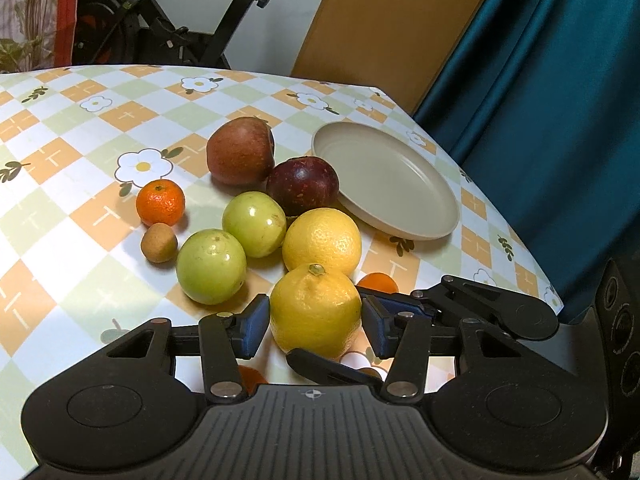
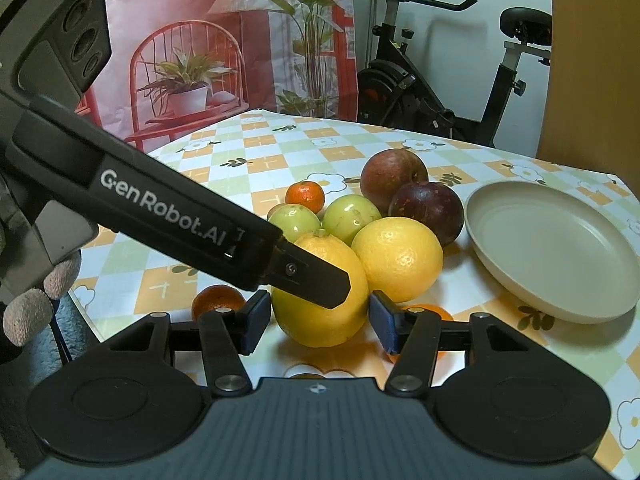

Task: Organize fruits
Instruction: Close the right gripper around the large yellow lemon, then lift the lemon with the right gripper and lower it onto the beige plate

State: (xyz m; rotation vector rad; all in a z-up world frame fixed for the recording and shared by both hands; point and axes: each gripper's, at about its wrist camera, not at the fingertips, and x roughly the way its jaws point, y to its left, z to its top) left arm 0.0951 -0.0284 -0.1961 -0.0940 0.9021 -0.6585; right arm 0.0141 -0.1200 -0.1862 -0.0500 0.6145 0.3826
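Progress looked near zero: plate [image 1: 404, 184] sat empty, beyond the left gripper's [image 1: 316, 322] fingertips and off to their right, and no fruit was on it.

All fruit was on the tablecloth [image 1: 72, 128] in one cluster ahead of the fingers:
- red apple [image 1: 240, 150] and dark plum [image 1: 302, 186], farthest out
- two lemons; near lemon [image 1: 314, 312] sat between the left fingers, which were spread wide, pads flanking it, contact unclear
- two green fruits [image 1: 212, 266], left of the fingers
- mandarin [image 1: 160, 202] and small brown fruit [image 1: 159, 242], farther left

Right gripper [image 2: 314, 322] was also wide around that same lemon, with no visible squeeze. Everything was left to sort.
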